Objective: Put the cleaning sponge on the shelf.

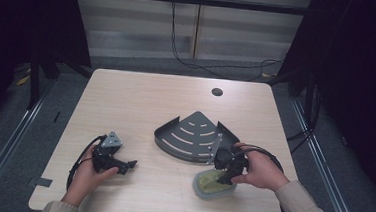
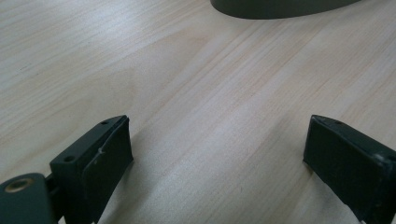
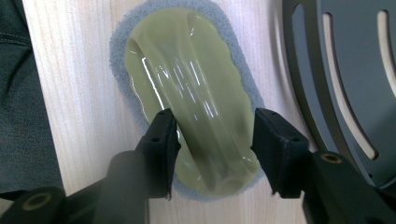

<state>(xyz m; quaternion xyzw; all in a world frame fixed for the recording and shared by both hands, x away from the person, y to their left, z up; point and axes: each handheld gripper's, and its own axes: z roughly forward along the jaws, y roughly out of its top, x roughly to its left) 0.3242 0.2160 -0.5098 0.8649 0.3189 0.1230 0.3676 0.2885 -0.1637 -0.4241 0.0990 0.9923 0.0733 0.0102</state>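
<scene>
- Where the right gripper (image 3: 212, 140) comes down near the table's front edge, its two black jaws straddle the raised olive-green handle of a scrubbing pad (image 3: 187, 84); narrow gaps show on both sides of the handle, so the pads are not yet pressing on it.
- Jaw spacing on that gripper: partly closed, about the width of the handle, nothing clamped.
- Scrubbing pad: oval, glossy olive-green top with a grey sponge rim, lying flat on the wooden table (image 1: 141, 98). In the high view the pad (image 1: 210, 187) sits at the front right, just in front of the dark shelf.
- Corner shelf (image 1: 194, 135): dark metal, fan-shaped, curved slots in its floor, low rim along the curved side. It lies near the table's middle, close to the pad; whether the two touch cannot be told. In the right gripper view its slotted plate (image 3: 355, 60) runs along the right edge.
- Right hand (image 1: 261, 168) wraps the gripper body; a beige sleeve (image 1: 304, 207) trails to the lower right.
- Left gripper (image 1: 120, 165) lies low over the table at the front left, well apart from pad and shelf, held in the left hand (image 1: 88, 171).
- Left gripper view: jaws wide apart, bare wood between them, the shelf's dark curved edge (image 2: 280, 7) at the top.
- Round cable hole (image 1: 217, 92) near the table's far edge.
</scene>
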